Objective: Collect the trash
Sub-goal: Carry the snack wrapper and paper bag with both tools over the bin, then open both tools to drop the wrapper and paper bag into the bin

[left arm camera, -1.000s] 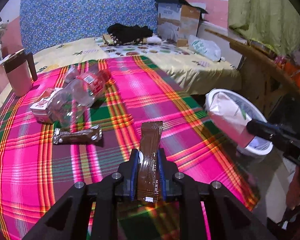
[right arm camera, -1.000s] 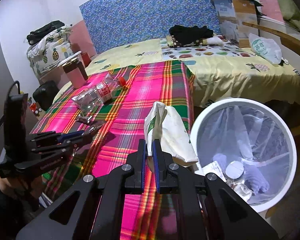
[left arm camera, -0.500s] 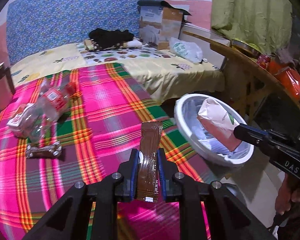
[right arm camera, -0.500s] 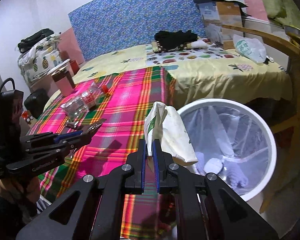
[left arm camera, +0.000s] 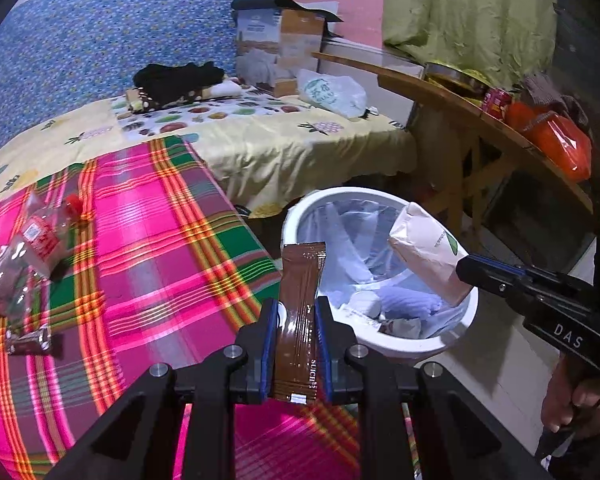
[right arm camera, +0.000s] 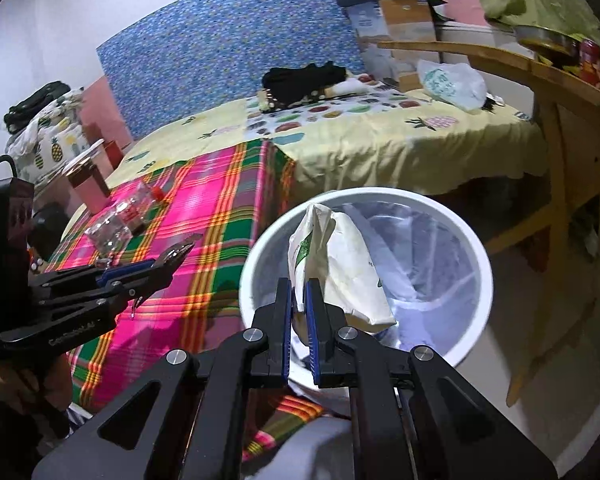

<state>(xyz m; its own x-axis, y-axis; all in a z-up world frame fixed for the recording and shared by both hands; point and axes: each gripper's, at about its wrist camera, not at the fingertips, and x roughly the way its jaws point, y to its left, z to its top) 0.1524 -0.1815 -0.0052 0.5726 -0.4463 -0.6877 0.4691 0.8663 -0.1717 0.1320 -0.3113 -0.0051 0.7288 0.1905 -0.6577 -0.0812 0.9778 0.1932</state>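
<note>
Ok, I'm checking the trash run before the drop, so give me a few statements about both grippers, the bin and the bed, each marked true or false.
1. The left gripper is shut on a brown wrapper. True.
2. The right gripper is empty. False: it is shut on a crumpled white paper bag.
3. The paper bag hangs over the white bin. True.
4. The bin is unlined and empty. False: it has a clear liner and trash at the bottom.
5. A plastic bottle with a red cap lies on the plaid blanket. True.
</note>
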